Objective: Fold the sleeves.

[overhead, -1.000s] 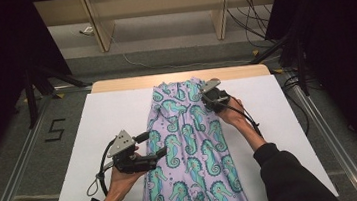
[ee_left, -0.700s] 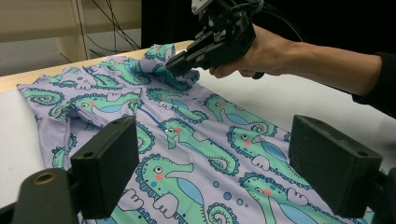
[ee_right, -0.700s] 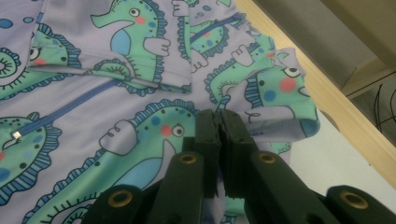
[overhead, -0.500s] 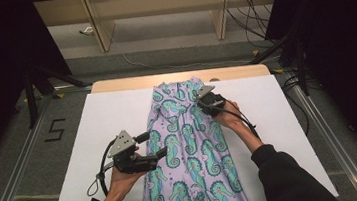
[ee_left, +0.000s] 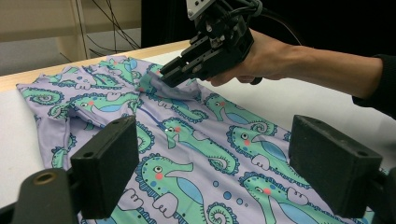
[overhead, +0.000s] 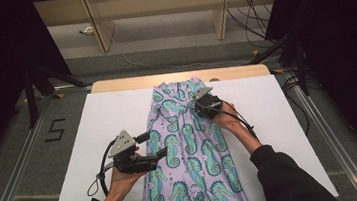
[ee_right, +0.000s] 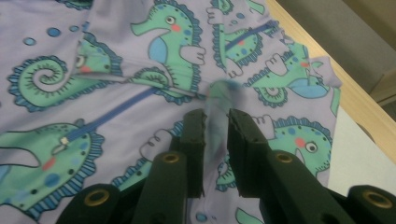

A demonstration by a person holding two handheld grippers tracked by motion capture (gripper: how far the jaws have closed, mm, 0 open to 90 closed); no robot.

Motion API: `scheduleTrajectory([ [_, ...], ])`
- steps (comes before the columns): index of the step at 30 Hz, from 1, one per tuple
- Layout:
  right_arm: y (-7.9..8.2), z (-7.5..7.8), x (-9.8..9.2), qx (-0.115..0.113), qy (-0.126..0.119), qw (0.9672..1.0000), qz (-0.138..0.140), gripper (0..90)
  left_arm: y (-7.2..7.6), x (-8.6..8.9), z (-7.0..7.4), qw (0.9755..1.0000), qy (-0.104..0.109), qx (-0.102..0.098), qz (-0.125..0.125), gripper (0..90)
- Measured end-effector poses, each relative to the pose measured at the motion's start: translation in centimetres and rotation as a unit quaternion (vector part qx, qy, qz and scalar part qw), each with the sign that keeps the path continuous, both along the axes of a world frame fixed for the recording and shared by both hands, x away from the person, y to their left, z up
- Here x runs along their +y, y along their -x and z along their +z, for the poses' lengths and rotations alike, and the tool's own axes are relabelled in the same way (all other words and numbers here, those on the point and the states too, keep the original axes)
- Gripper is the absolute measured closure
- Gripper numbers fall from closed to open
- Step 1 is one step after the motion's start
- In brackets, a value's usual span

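Observation:
A lilac garment (overhead: 191, 149) printed with green seahorses lies flat along the middle of the white table cover (overhead: 279, 120); a blue zipper (ee_right: 116, 112) runs down it. My right gripper (overhead: 197, 107) is low over the garment's far end. Its jaws have just been opening, and a thin, blurred fold of the cloth (ee_right: 217, 100) stands loose in the narrow gap between its fingertips (ee_right: 215, 121). From the left gripper view, the right gripper (ee_left: 163, 77) points down onto a raised fold. My left gripper (overhead: 152, 145) hovers at the garment's left edge, open wide (ee_left: 215, 158) with nothing in it.
A wooden strip (overhead: 179, 78) borders the table's far edge. White cover lies bare on both sides of the garment. Metal rails (overhead: 18, 177) run along the table's sides, and cables (overhead: 251, 2) and wooden legs stand on the floor beyond.
My right gripper has dropped slightly toward the cloth and its jaws have parted around the fold. The left gripper has kept still.

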State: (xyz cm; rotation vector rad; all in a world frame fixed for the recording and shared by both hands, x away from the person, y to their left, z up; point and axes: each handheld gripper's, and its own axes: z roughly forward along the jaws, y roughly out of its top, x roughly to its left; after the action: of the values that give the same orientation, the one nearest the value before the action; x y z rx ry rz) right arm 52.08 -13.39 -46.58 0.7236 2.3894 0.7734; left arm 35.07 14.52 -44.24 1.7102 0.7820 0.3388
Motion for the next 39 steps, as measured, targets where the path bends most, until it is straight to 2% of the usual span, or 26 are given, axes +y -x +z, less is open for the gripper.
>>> scheduleTrajectory([
  [7,0.3,1.0,0.3,0.010,-0.022,0.9997,0.008,72.4,0.0,0.0,0.0,1.0000,0.000,0.000,0.001,15.7],
  [9,0.2,1.6,0.1,0.014,-0.036,0.9993,0.002,68.8,0.0,0.0,0.0,1.0000,0.001,0.000,0.002,15.7],
  [13,0.1,2.0,-0.3,0.013,-0.045,0.9989,-0.007,64.8,0.0,0.1,0.0,1.0000,0.000,0.001,0.005,15.7],
  [16,-0.2,2.4,-0.9,0.028,-0.060,0.9976,-0.021,58.9,-0.1,0.1,0.0,1.0000,-0.003,0.001,0.007,15.7],
  [22,-0.8,2.9,-2.2,0.054,-0.100,0.9921,-0.053,47.6,-0.2,0.4,0.0,0.9999,-0.002,0.005,0.015,15.8],
  [28,-1.3,3.2,-3.3,0.072,-0.126,0.9867,-0.072,39.3,-0.3,0.5,0.0,0.9998,-0.001,0.006,0.020,15.8],
  [29,-1.3,3.2,-3.3,0.072,-0.126,0.9867,-0.072,39.3,-0.3,0.5,0.0,0.9998,-0.001,0.006,0.020,15.8],
  [33,-1.5,3.4,-3.7,0.083,-0.141,0.9831,-0.082,36.6,-0.4,0.6,-0.1,0.9997,-0.003,0.008,0.025,15.8],
  [37,-1.7,3.4,-4.3,0.097,-0.164,0.9773,-0.093,34.2,-0.6,0.8,-0.1,0.9995,-0.001,0.011,0.030,15.8],
  [39,-1.9,3.4,-4.5,0.102,-0.168,0.9756,-0.098,33.0,-0.7,0.9,-0.1,0.9994,-0.002,0.014,0.033,15.8],
])
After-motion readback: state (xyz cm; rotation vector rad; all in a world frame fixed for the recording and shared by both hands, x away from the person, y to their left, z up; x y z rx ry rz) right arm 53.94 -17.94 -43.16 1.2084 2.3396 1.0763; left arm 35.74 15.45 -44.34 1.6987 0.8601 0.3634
